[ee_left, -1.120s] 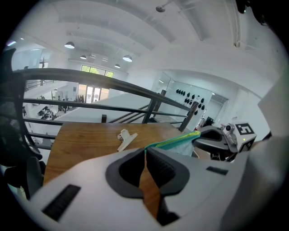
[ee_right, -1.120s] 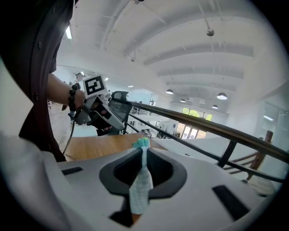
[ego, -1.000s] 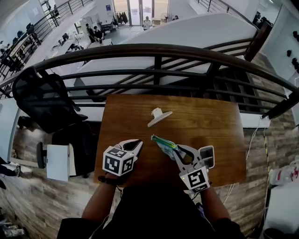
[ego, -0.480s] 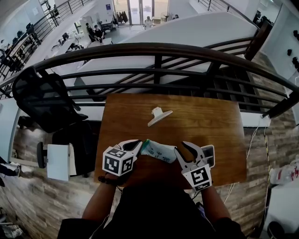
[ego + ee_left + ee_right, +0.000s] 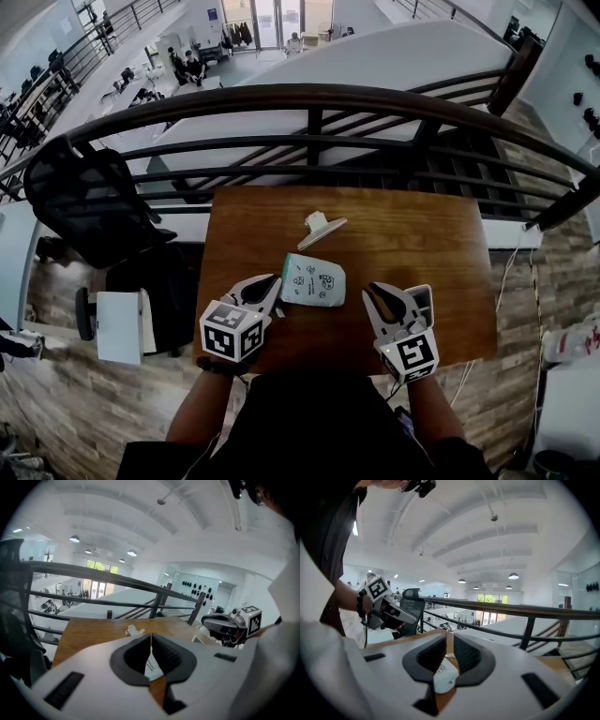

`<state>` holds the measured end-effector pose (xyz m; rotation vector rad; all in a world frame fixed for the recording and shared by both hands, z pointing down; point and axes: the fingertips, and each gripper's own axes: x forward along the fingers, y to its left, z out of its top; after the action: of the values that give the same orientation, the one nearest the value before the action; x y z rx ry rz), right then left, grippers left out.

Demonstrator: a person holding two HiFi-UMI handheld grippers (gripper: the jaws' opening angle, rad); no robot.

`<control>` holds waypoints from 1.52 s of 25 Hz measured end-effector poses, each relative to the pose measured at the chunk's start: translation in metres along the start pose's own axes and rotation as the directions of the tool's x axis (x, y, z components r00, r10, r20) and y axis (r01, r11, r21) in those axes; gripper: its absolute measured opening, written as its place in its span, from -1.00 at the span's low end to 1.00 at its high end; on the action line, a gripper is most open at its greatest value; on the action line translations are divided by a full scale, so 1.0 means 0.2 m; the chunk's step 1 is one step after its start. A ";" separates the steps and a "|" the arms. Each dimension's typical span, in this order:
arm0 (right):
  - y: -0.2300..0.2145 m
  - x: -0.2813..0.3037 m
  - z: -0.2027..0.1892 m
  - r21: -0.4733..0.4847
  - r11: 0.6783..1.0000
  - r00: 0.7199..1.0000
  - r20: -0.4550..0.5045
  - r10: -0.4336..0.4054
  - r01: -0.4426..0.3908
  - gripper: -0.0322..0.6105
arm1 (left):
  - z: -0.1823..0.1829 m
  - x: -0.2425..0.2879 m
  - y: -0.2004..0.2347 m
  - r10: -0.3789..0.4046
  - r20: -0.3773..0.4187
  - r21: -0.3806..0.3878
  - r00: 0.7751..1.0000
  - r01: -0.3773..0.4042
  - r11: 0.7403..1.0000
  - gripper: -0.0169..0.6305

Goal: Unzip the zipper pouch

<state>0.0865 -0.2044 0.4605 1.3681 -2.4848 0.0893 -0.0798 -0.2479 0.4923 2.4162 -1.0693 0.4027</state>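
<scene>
The zipper pouch, pale mint with small printed figures, lies flat on the wooden table between my two grippers. My left gripper is shut, its tips right at the pouch's left edge; whether they touch it I cannot tell. In the left gripper view the jaws meet and the pouch shows just beyond them. My right gripper stands a little right of the pouch, its jaws closing with a narrow gap and nothing between them. The right gripper view shows the pouch past the jaws.
A white clip-like piece lies farther back on the table. A flat phone-like thing sits beside my right gripper. A dark railing runs behind the table, with a black office chair at the left.
The pouch was held up in the right gripper, swung over toward the left gripper, and now lies flat on the table. The right gripper has let go and drawn back to the right.
</scene>
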 end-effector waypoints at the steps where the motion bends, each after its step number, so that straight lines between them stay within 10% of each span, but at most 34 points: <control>1: 0.00 -0.01 0.02 0.017 1.000 1.000 0.020 -0.010 0.010 -0.77 | 0.02 -0.02 0.00 0.001 0.025 0.010 1.000 -0.001 1.000 -0.90; 20: 0.13 -0.39 0.20 0.202 0.953 0.959 0.127 -0.254 0.226 -0.91 | 0.20 -0.49 0.02 -0.049 0.358 0.155 0.932 -0.007 0.988 -0.91; 38: -0.01 -0.57 0.21 0.236 0.962 0.959 0.215 -0.186 0.134 -0.92 | 0.21 -0.61 -0.20 0.018 0.452 0.100 0.892 -0.071 0.992 -0.91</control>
<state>0.1350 -0.1207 0.3869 1.7618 -2.6038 0.1808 -0.1268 -0.1707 0.3919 2.6653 -1.3242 -0.1011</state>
